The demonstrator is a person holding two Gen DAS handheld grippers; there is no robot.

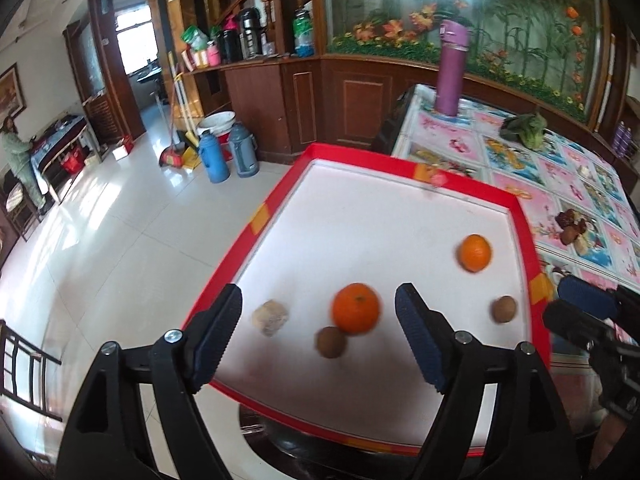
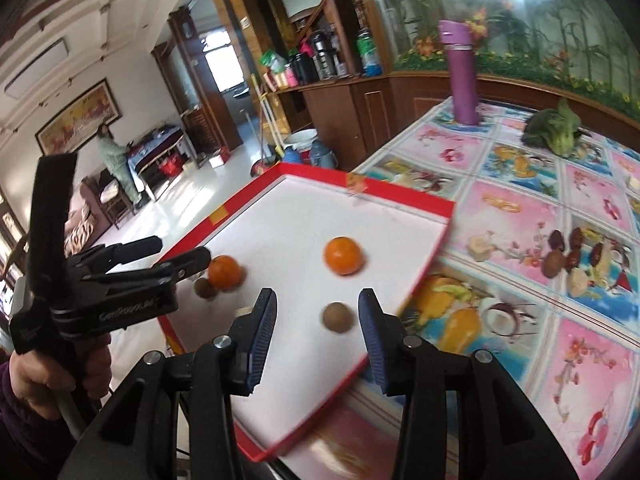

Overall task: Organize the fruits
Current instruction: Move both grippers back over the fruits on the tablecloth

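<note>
While both my left gripper [image 1: 318, 336] and right gripper [image 2: 317, 322] hang with jaws apart and empty, two round oranges [image 1: 355, 308] already sit in the red-rimmed white tray [image 1: 280, 184], dark fruits [image 2: 568, 252] remaining on the flowered tablecloth [image 2: 500, 208].

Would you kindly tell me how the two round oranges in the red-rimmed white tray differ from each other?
The near orange lies between the open left gripper's fingers and touches a small brown round fruit; the far orange lies alone, toward the tray's far right corner. The near one looks larger, though that may just be its closeness to the camera. Both are round, bright orange and rest loose on the white floor of the red-rimmed tray.
</note>
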